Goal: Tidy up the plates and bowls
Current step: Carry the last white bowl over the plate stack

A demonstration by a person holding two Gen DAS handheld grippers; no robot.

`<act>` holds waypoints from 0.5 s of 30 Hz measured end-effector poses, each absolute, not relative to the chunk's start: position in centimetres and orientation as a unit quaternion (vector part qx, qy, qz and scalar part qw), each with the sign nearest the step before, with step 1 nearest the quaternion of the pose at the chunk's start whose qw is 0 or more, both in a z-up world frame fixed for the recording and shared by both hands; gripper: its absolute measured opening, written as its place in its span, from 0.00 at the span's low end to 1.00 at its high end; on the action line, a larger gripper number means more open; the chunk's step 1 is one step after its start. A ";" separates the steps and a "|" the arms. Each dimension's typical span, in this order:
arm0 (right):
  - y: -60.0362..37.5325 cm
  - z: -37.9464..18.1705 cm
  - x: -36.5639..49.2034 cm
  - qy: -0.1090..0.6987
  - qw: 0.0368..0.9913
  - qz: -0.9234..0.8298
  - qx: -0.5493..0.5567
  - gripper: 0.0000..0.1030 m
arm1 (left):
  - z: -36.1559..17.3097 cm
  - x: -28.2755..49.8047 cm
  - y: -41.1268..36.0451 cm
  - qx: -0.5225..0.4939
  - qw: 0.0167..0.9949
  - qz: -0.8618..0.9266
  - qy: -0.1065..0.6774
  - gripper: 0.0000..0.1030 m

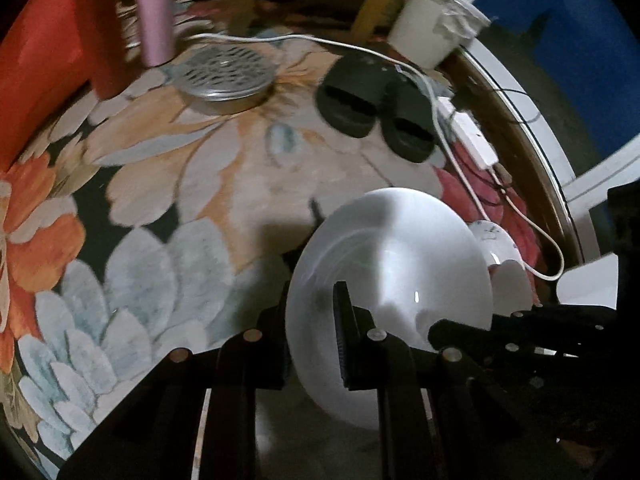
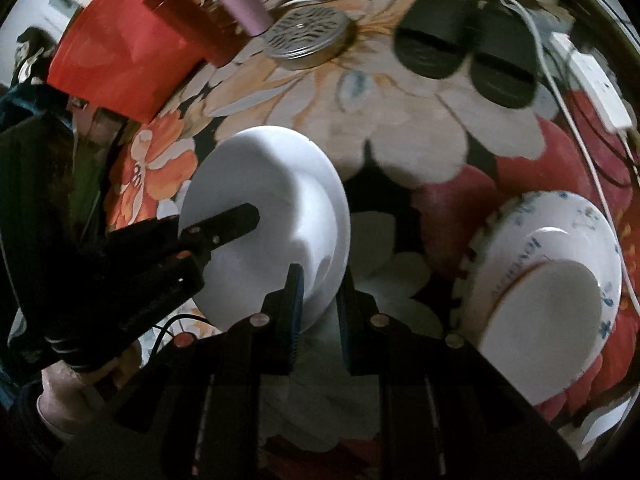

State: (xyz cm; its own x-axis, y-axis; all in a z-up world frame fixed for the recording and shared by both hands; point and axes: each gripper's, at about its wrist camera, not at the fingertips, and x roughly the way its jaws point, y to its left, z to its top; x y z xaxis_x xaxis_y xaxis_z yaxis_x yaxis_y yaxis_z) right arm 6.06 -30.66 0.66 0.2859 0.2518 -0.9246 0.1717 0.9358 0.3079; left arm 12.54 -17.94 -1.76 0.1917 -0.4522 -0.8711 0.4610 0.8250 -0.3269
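Observation:
A plain white plate (image 1: 392, 248) hangs tilted above the flowered carpet, held by both grippers. My left gripper (image 1: 314, 340) is shut on its near rim, one finger in front and one behind. The right gripper (image 1: 444, 328) reaches in from the right onto the same plate. In the right wrist view the white plate (image 2: 272, 184) stands on edge with my right gripper (image 2: 320, 296) shut on its lower rim, and the left gripper (image 2: 240, 216) grips it from the left. A blue-patterned bowl (image 2: 560, 224) with a white dish inside lies on the carpet at the right.
On the carpet (image 1: 224, 152) lie a perforated metal tray (image 1: 226, 72), black slippers (image 1: 376, 108), a white cable (image 1: 440, 120) and a power strip (image 1: 468, 132). A pink cylinder (image 1: 154, 12), a red box (image 2: 116, 60), a white bucket (image 1: 424, 28) and wooden chair legs stand farther back.

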 end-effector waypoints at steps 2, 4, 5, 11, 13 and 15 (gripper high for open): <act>-31.6 0.8 5.5 0.596 0.782 0.019 0.182 0.16 | -1.4 12.3 -19.1 0.008 0.771 -0.304 0.560 0.16; -32.6 1.0 4.8 0.594 0.783 0.010 0.186 0.16 | -1.1 12.0 -20.4 0.014 0.769 -0.312 0.558 0.16; -33.0 1.1 4.6 0.593 0.783 0.006 0.188 0.16 | -1.1 11.9 -20.8 0.015 0.768 -0.316 0.557 0.16; -35.5 1.7 3.1 0.586 0.786 -0.015 0.198 0.16 | -0.6 10.8 -24.0 0.021 0.762 -0.337 0.553 0.16; -36.4 1.8 2.5 0.585 0.785 -0.022 0.202 0.16 | -0.5 10.4 -25.0 0.026 0.759 -0.345 0.552 0.16; -37.1 1.8 2.1 0.584 0.785 -0.027 0.205 0.16 | -0.5 9.9 -26.0 0.031 0.756 -0.351 0.551 0.16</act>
